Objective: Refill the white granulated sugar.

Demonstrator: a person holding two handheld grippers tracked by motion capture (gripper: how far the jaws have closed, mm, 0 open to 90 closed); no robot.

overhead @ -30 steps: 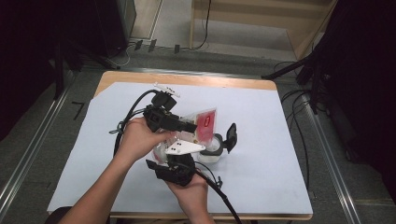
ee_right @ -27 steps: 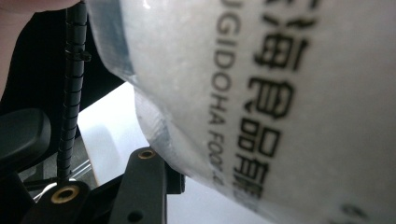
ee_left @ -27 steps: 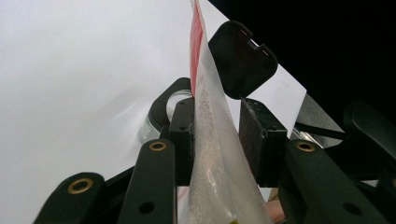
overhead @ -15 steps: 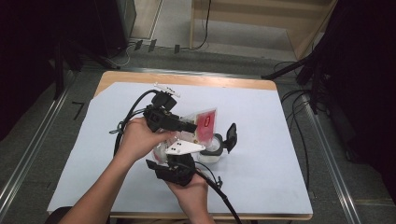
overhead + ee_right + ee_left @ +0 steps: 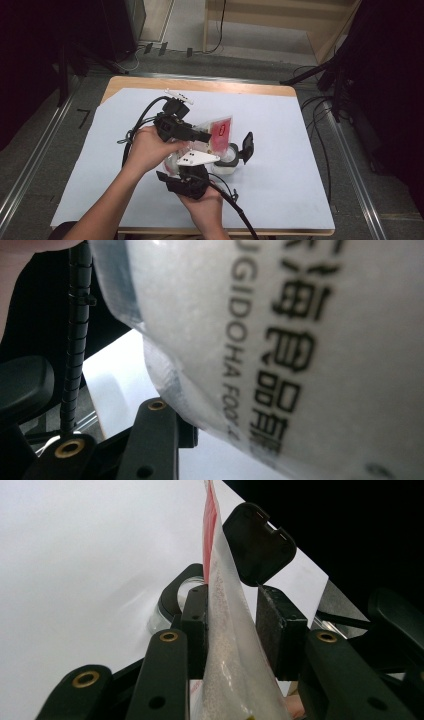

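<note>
Looking down from the high view, nothing has shifted over the last second: both hands stay bunched mid-table over the white sheet (image 5: 280,150), so I judge this a pause while the bag (image 5: 220,131) is steadied above the jar (image 5: 227,161) with its flip lid (image 5: 247,146) open. The left gripper (image 5: 197,135) sits on the bag; the right gripper (image 5: 192,172) is tucked under its grey plate, jaws hidden.

From the left gripper view, the jaws are pressed onto the pouch of white grains, red top edge upward, jar just beyond.

From the right gripper view, the bag's printed face crowds the lens; one jaw shows, the other is covered, so I cannot tell its grip.
</note>
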